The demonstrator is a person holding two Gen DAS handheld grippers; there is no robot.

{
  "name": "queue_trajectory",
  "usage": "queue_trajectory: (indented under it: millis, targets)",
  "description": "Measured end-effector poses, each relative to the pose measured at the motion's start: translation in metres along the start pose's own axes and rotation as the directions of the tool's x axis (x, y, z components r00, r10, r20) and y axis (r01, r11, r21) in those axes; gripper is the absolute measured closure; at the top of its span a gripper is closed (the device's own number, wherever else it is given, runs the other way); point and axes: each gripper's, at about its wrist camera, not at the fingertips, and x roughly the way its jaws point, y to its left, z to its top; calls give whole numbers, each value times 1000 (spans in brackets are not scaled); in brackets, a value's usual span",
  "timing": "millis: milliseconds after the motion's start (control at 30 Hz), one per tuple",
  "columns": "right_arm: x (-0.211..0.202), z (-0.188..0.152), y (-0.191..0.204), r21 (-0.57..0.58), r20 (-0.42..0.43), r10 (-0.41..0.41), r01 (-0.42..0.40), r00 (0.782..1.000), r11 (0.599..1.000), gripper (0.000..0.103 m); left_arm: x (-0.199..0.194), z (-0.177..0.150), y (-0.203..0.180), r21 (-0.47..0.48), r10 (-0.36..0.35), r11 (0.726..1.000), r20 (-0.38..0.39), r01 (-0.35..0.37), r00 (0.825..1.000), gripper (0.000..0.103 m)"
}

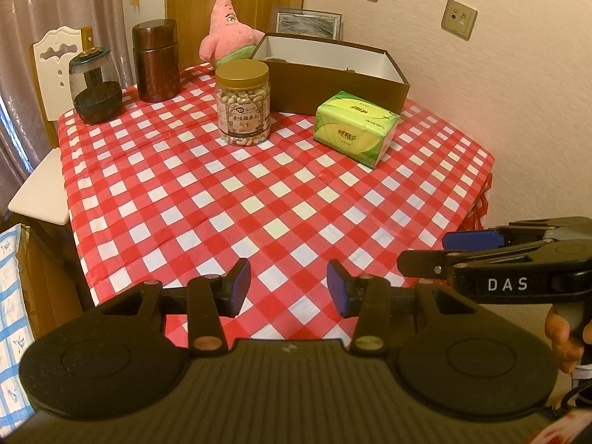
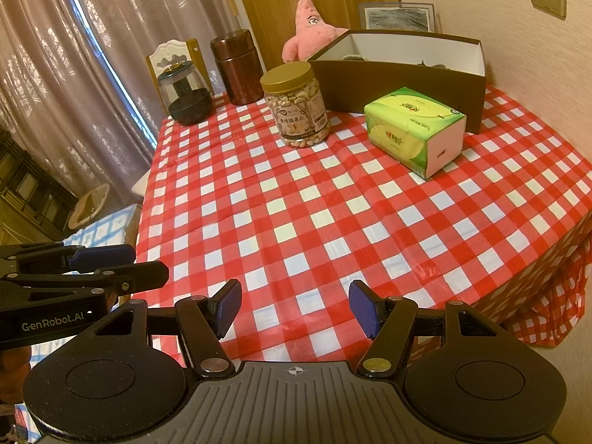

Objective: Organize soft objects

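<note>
Both empty, parted wide, the left claw (image 1: 288,288) and right claw (image 2: 295,308) hover over the near tabletop (image 1: 229,222), so reaching past the tissue pack (image 1: 357,127) toward the far plush (image 1: 225,31) risks toppling the nut jar (image 1: 243,103).

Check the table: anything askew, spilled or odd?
Nothing spilled or damaged. The tissue pack sits skewed to the box behind it. The plush is wedged behind the box's left corner, partly hidden, not inside it. The nut jar stands upright and capped. Both tools are open and hold nothing.
</note>
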Motion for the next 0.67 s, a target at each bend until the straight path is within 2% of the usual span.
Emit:
queue_trajectory:
  millis: [667]
  targets:
    - [1, 1, -2, 0, -2, 1, -1, 1000, 1000, 39, 5, 5, -4, -3, 2, 1000, -2, -2, 1000, 61]
